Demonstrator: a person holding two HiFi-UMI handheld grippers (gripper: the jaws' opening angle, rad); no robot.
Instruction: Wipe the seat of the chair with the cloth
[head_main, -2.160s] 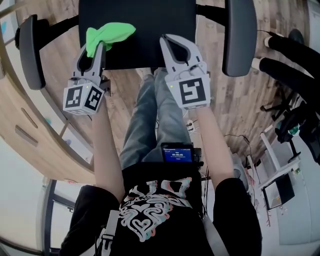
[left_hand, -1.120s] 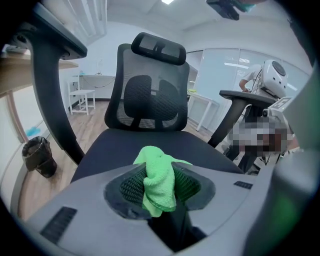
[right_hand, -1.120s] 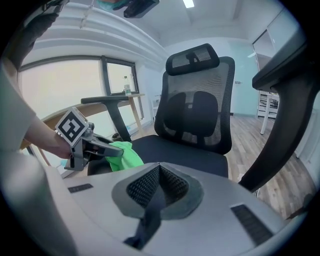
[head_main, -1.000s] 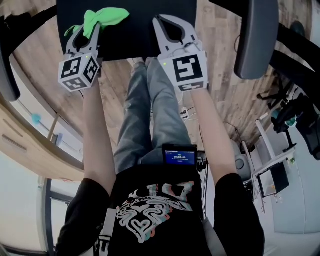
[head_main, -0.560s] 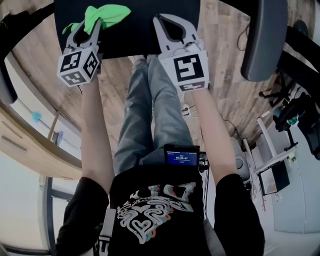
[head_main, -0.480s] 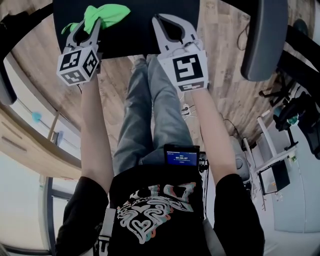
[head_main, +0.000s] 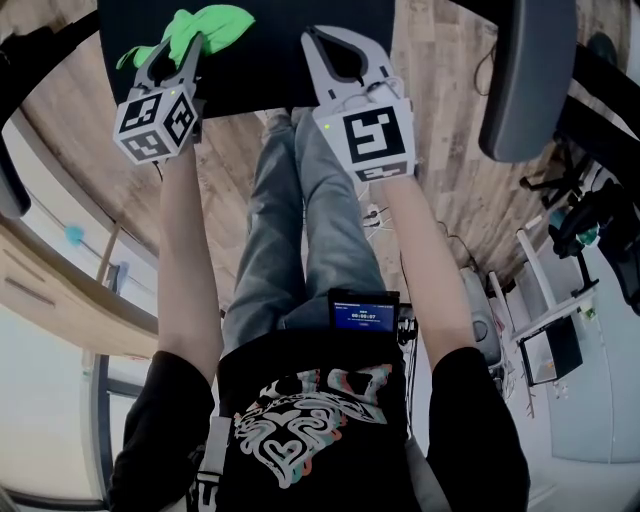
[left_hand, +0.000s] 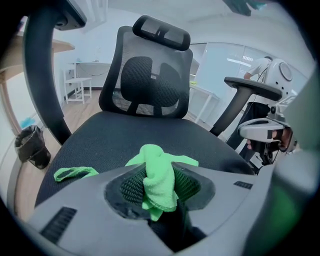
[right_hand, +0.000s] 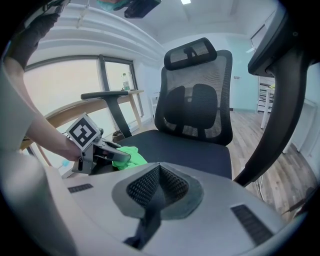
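Both claws sit a little further over the chair than two seconds back, though the head camera has shifted too, so how much of that is real travel is hard to say. The left claw (head_main: 188, 50) is clamped on the green cloth (left_hand: 159, 180). A bunched fold is pinched between its jaws, and the rest spills out just ahead of the tips onto the front part of the seat (left_hand: 150, 132). A thin loop of the same cloth lies on the seat to the left of that claw. The right claw (right_hand: 159, 172) has its jaws drawn together with nothing between them. It hovers over the seat's front edge, and the left claw and cloth are to its left, near but apart.

As for progress, the cloth is in hand and down on the seat, so wiping seems to be only starting or in its early strokes. Nearly all of the dark seat stretches ahead of the left claw toward the mesh backrest (left_hand: 150, 85), and that whole area probably remains to be covered.
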